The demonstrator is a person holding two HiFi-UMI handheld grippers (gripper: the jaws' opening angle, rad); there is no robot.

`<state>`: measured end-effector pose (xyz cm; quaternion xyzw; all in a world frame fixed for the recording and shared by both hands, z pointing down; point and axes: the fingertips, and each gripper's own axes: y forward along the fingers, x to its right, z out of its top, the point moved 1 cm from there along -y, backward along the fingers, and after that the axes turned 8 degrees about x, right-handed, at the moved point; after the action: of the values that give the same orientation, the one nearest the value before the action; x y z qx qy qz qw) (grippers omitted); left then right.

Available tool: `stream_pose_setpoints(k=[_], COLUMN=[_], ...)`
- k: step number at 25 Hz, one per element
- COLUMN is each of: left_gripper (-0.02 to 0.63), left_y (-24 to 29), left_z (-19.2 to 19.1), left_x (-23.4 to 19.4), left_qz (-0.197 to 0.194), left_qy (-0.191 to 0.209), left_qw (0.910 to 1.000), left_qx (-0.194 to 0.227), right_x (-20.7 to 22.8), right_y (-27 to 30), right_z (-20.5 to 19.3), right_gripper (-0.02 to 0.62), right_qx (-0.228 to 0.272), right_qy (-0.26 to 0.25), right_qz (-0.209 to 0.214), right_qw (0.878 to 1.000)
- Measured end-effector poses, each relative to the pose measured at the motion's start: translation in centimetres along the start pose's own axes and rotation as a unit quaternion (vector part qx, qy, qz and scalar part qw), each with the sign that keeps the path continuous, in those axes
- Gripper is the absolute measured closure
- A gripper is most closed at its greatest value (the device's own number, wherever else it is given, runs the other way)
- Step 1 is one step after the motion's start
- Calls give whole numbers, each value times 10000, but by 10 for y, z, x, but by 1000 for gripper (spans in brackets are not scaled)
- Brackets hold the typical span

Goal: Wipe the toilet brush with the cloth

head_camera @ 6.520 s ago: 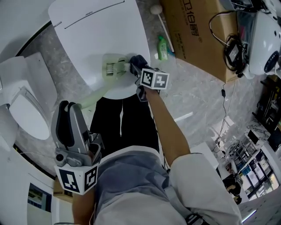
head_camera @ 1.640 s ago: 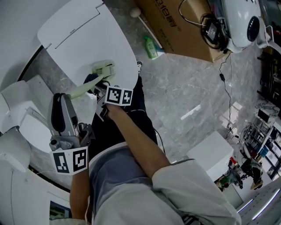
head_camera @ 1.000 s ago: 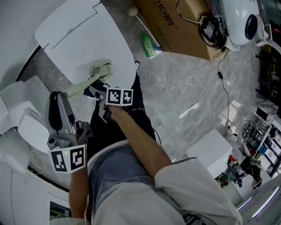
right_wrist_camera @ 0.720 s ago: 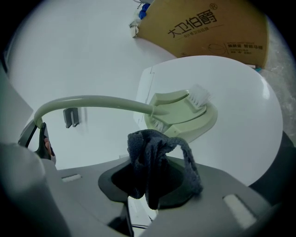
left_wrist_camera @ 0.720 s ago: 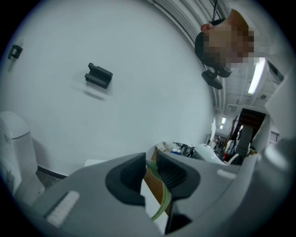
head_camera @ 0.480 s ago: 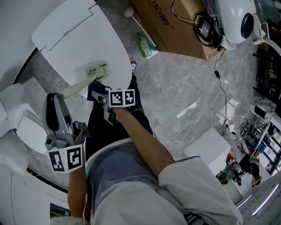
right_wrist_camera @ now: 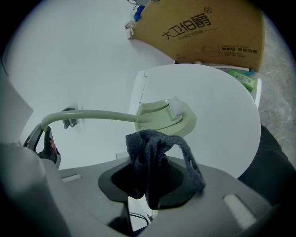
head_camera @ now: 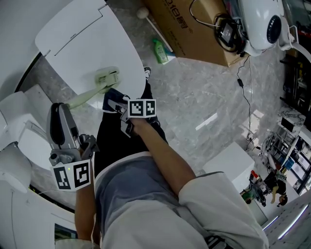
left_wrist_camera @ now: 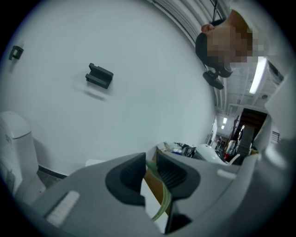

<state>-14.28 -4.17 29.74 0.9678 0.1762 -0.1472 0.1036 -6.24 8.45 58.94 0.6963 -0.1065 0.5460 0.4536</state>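
Observation:
The pale green toilet brush lies with its head on the white toilet lid; its handle runs down-left to my left gripper. In the left gripper view that gripper is shut on the green handle. My right gripper is shut on a dark grey cloth, close under the handle near the head. In the right gripper view the cloth hangs bunched from the right gripper, with the brush head and handle just beyond it.
A cardboard box, a green bottle and a white round-tipped stick lie past the lid. Another white toilet stands at the left. A white appliance with cables and a white box are on the right.
My right gripper with the cloth has slid down and right along the handle, away from the brush head and toward the person's legs. The left gripper holds the handle much as before.

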Motion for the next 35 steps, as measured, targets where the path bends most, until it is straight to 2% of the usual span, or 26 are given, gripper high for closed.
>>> stream_pose_setpoints(k=[8,16,22,27,35], left_gripper=[606,606,606,606,606], left_y=[1,1,1,1,1], left_z=[1,-1,-1,-1,-1], left_x=[0,2,1,1,1], left_qz=[32,97,107,123,160], left_qy=[20,19,26,33,48], left_qw=[10000,10000,9999,9999,9999], left_qx=[-7,-12,-12,-11,-12], right_x=[5,13,20,26,36], right_y=[-9,-15,-14,-9,-3], right_z=[10,22,26,27,30], right_gripper=[499,499,499,499,497], right_qx=[50,-146,-431,-709,-1147], right_qy=[120,-226,-1071,-1356,-2023], right_qz=[10,-134,-400,-508,-775], right_qw=[9999,9995,9925,9869,9695])
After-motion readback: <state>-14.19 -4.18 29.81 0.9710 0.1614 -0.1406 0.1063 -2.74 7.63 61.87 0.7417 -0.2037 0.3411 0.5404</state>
